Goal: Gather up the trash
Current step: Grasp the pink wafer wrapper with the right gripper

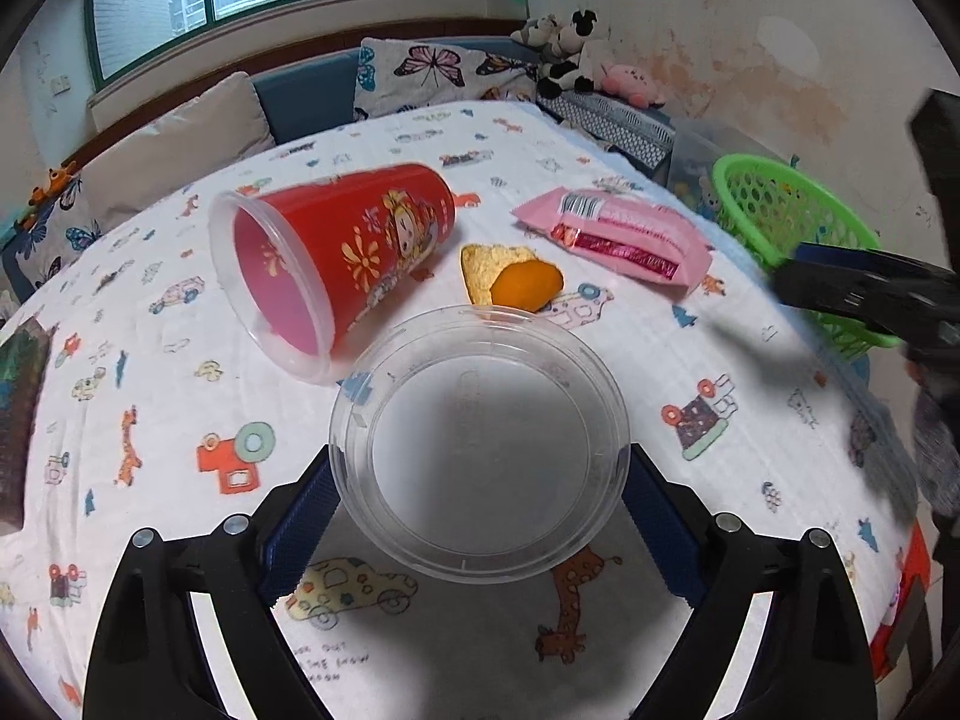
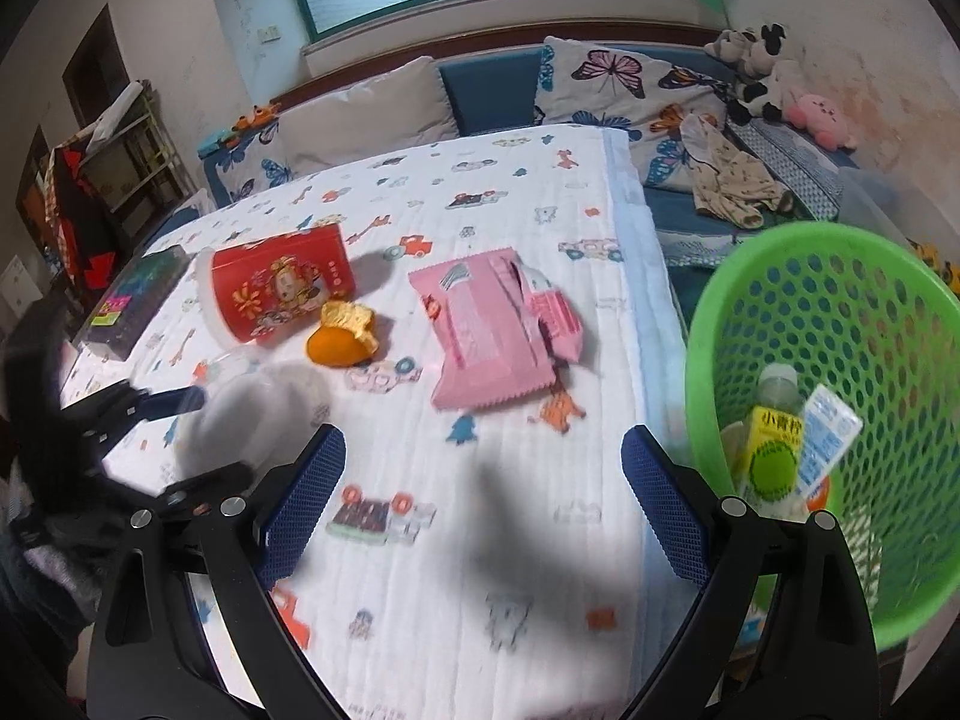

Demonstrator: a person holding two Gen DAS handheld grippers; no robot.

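My left gripper is shut on a clear plastic lid, held just above the patterned tablecloth. Beyond it lie a tipped red cup, an orange peel and a pink wrapper. My right gripper is open and empty over the cloth, beside the green basket. The basket holds a bottle with a yellow label and a white-blue packet. In the right wrist view the cup, peel, wrapper and the left gripper with the lid show.
A dark box lies at the table's left edge. A sofa with butterfly cushions and plush toys stands behind the table. The right gripper's dark body shows in the left wrist view, in front of the basket.
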